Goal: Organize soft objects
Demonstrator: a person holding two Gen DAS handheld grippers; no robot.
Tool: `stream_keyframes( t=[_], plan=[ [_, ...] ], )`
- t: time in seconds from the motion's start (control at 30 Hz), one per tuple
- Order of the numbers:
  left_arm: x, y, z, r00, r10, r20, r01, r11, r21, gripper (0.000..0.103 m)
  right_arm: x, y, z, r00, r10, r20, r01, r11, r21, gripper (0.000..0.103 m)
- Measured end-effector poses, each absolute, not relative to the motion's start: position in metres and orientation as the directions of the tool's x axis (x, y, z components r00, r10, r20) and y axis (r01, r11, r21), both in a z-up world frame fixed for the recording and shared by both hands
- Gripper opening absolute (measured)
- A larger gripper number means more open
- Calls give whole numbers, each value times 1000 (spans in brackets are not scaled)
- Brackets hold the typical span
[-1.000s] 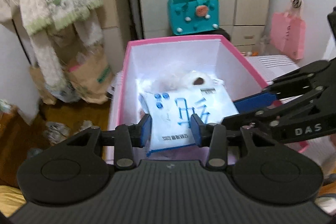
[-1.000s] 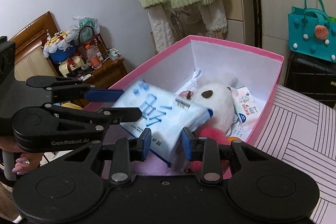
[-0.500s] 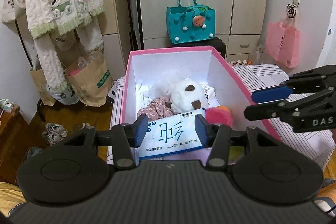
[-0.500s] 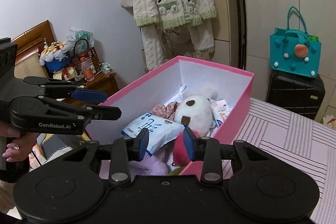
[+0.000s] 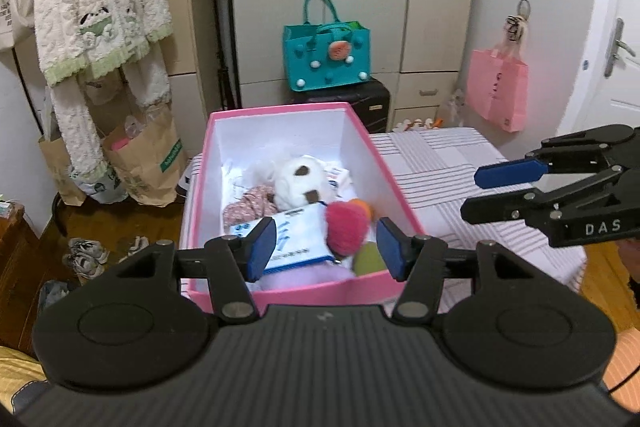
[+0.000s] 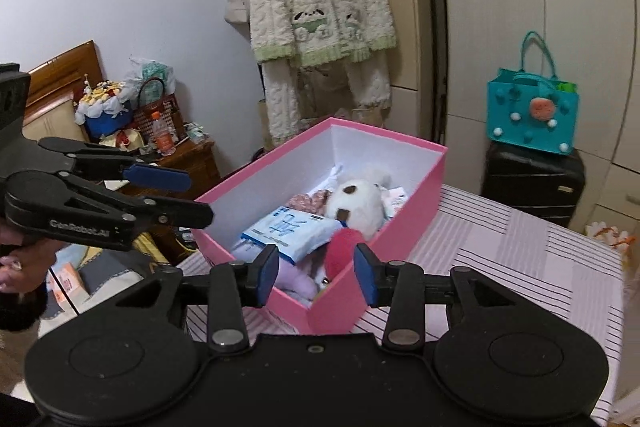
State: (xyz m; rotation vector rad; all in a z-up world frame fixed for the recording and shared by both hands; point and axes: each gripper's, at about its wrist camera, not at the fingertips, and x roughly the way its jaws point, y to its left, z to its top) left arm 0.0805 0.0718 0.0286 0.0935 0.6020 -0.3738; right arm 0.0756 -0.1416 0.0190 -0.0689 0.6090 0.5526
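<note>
On the striped table point(image 6: 520, 251), at its left edge as the right wrist view frames it, stands the pink box point(image 5: 288, 293), open at the top. Inside lie a white plush point(image 5: 300, 183) toward the far end, a flowered cloth point(image 5: 248, 205) beside it, a blue-and-white pack point(image 6: 292, 231) in the middle, a red pompom point(image 5: 346, 227) touching the pack's right side, and a lilac soft thing point(image 6: 294, 281) at the near end, partly under the pack. What the greenish lump next to the pompom is, I cannot tell.

Above the near end of the box the left gripper point(image 5: 326, 249) hangs, its jaws about half apart and opening, blue pads clear of everything; the pack and pompom show between them only as things lying lower down in the box. The right gripper point(image 6: 316, 273) hangs over the box's near corner, jaws narrower, also opening, and nothing gripped. Each gripper appears at the side of the other's view, held off the box. A hand point(image 6: 20, 259) grips the left one's handle.
</note>
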Motion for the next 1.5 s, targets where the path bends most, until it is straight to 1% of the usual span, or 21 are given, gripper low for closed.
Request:
stream_keyframes(
  t=[0.1,0.2,0.27,0.3,0.33,0.37,0.4,0.43,0.47,0.5,0.53,0.6,0.7,0.73,0.8,0.93,1.03,1.17,1.27,1.33,1.5],
  plan=[
    [71,67,33,755,-324,-570,388,922,-10,55,66,-152,22,690,455,-563,-487,867,104,48],
    [64,62,36,752,-330,-571,400,916,-3,58,59,-159,24,709,424,-563,-458,885,90,51],
    [62,60,38,749,-333,-574,401,916,-7,62,53,-164,25,713,414,-566,-443,892,94,55],
    [61,59,39,746,-334,-577,401,916,-11,68,51,-167,25,713,408,-571,-434,895,97,58],
    [61,58,39,741,-336,-582,400,916,-20,72,50,-168,25,712,400,-577,-426,900,97,67],
    [61,57,40,736,-338,-587,398,917,-29,74,48,-170,25,709,390,-587,-419,903,94,72],
    [61,57,41,731,-339,-592,397,917,-36,77,46,-172,25,707,384,-594,-415,905,92,79],
    [60,56,41,729,-339,-595,394,918,-40,83,44,-174,26,709,372,-599,-401,912,91,90],
    [59,55,41,726,-336,-600,390,920,-43,87,42,-175,27,715,354,-603,-380,921,90,95],
    [58,54,41,726,-335,-601,386,921,-47,93,40,-176,28,719,329,-612,-358,930,80,100],
    [58,54,41,726,-333,-602,383,922,-49,97,37,-177,29,727,304,-615,-339,939,63,100],
    [55,53,40,723,-326,-608,378,925,-47,98,30,-182,31,747,287,-599,-325,944,47,100],
    [50,50,40,726,-307,-615,364,931,-36,98,21,-194,31,755,335,-564,-346,934,91,101],
    [49,48,41,729,-292,-619,355,935,-24,100,18,-198,31,756,348,-555,-345,932,113,101],
    [44,44,42,747,-246,-618,319,948,8,102,11,-202,32,774,339,-535,-323,938,126,101],
    [35,36,45,784,-168,-598,261,963,72,103,0,-201,32,832,254,-493,-270,962,39,101],
    [29,30,42,790,-149,-595,255,962,99,103,4,-202,27,827,221,-517,-248,969,18,100],
    [19,26,35,813,-128,-568,226,969,104,103,3,-211,25,810,192,-554,-237,971,-10,100],
    [10,24,32,835,-110,-540,195,976,102,103,-6,-218,27,821,187,-540,-220,976,4,100],
    [7,21,31,844,-110,-526,193,975,106,103,-11,-217,27,813,183,-553,-223,975,-4,100],
    [3,16,25,838,-132,-530,207,975,85,103,-25,-205,19,827,94,-555,-171,981,-88,103]
  ],
)
